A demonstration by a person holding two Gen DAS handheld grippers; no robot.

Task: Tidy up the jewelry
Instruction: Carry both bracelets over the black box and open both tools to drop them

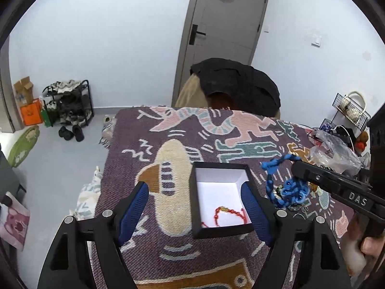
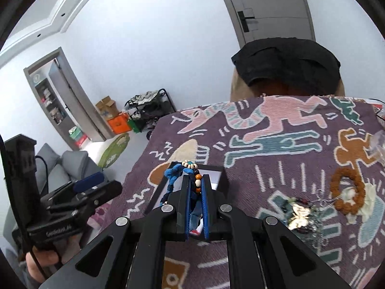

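Two grippers: left (image 1: pixel 195 192) open astride box (image 1: pixel 217 172); right (image 2: pixel 195 187) clamps blue necklace (image 2: pixel 173 175). Trinkets (image 2: pixel 303 213) crowd patterned cloth (image 2: pixel 276 159); grey door (image 1: pixel 228 19) behind.

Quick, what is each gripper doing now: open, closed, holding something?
Left gripper: open, holding nothing, fingers on both sides of the black box.
Right gripper: closed on the blue beaded necklace.

Both cameras ride just behind their own fingers, tilted down across the patterned surface (image 1: pixel 168 252) toward the grey door (image 1: pixel 228 24). The left view looks closely down into the black box (image 1: pixel 220 197); the right view sits close above it. Both share the box, door and shoe rack (image 2: pixel 149 110).
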